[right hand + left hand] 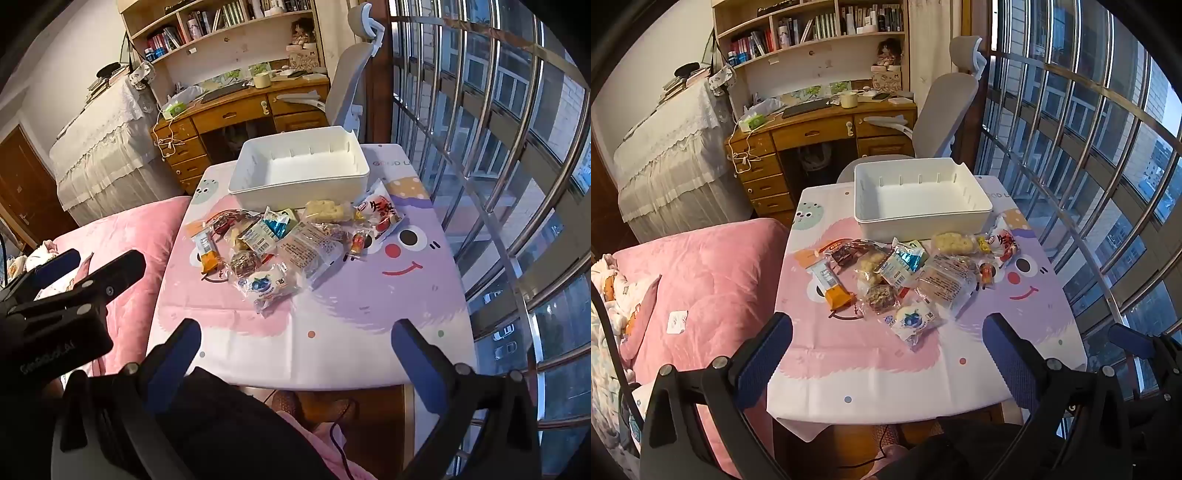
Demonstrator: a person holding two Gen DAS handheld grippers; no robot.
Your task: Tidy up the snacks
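Several wrapped snacks lie in a heap (pixel 908 273) in the middle of the small table (pixel 871 376), also in the right wrist view (pixel 280 243). They include an orange bar (pixel 831 284), a blueberry packet (pixel 912 321) and a red-and-white packet (pixel 1003 242). An empty white bin (pixel 919 199) stands just behind the heap, also in the right wrist view (pixel 299 170). My left gripper (pixel 886 350) is open and empty, over the table's near edge. My right gripper (pixel 295 350) is open and empty, near the front edge. The left gripper also shows in the right wrist view (pixel 92 269).
A bed with a pink quilt (pixel 701 280) adjoins the table's left side. A grey office chair (pixel 942 107) and wooden desk (pixel 820 129) stand behind the bin. A window with metal bars (pixel 1089 166) runs along the right.
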